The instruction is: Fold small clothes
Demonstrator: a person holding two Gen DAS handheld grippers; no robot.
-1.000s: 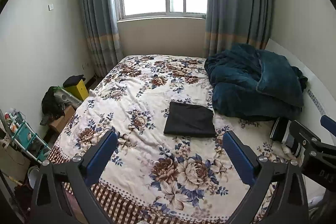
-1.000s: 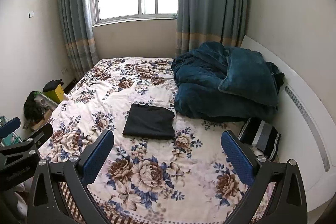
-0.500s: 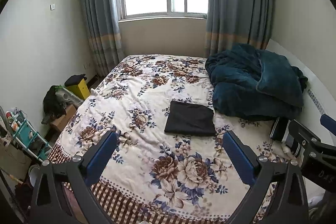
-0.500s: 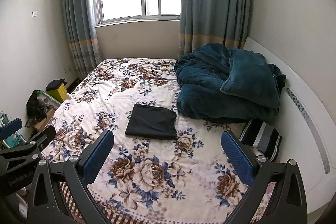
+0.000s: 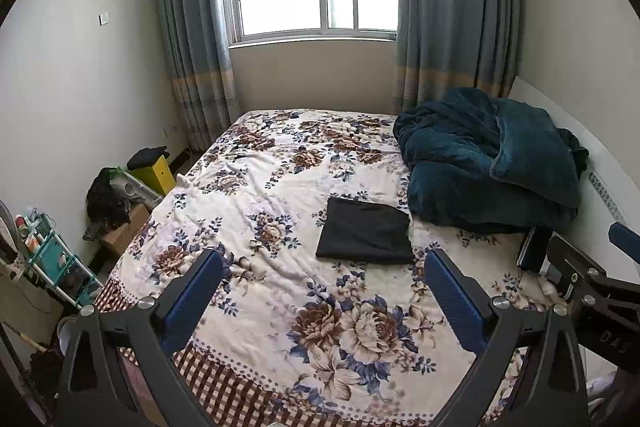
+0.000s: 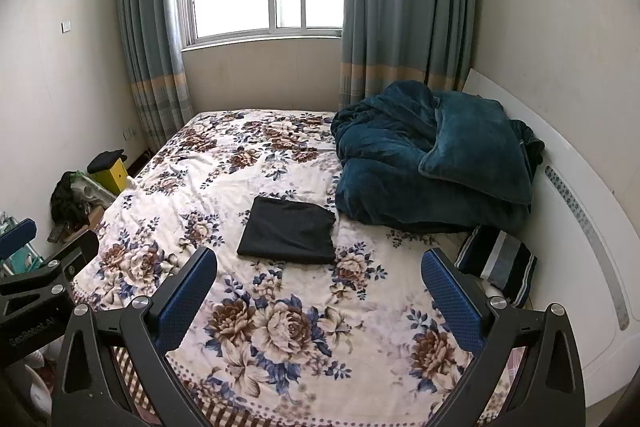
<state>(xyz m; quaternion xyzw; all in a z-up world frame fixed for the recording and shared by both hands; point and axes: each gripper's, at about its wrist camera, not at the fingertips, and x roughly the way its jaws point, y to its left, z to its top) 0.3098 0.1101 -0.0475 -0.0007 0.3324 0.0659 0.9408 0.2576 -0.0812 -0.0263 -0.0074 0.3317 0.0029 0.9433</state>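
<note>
A black garment lies folded into a flat rectangle on the floral bedspread, near the middle of the bed. My left gripper is held back above the foot of the bed, open, nothing between its blue pads. My right gripper hovers beside it, likewise open and holding nothing. Both stand well short of the garment. Each gripper shows at the edge of the other's view.
A rumpled teal blanket fills the bed's right side by the white headboard. A striped pillow lies below it. Left of the bed on the floor are a yellow box, dark bags and a teal rack.
Both grippers have drawn back and risen slightly, so the bed looks a little farther off. The black garment has not moved. Both stay open.
</note>
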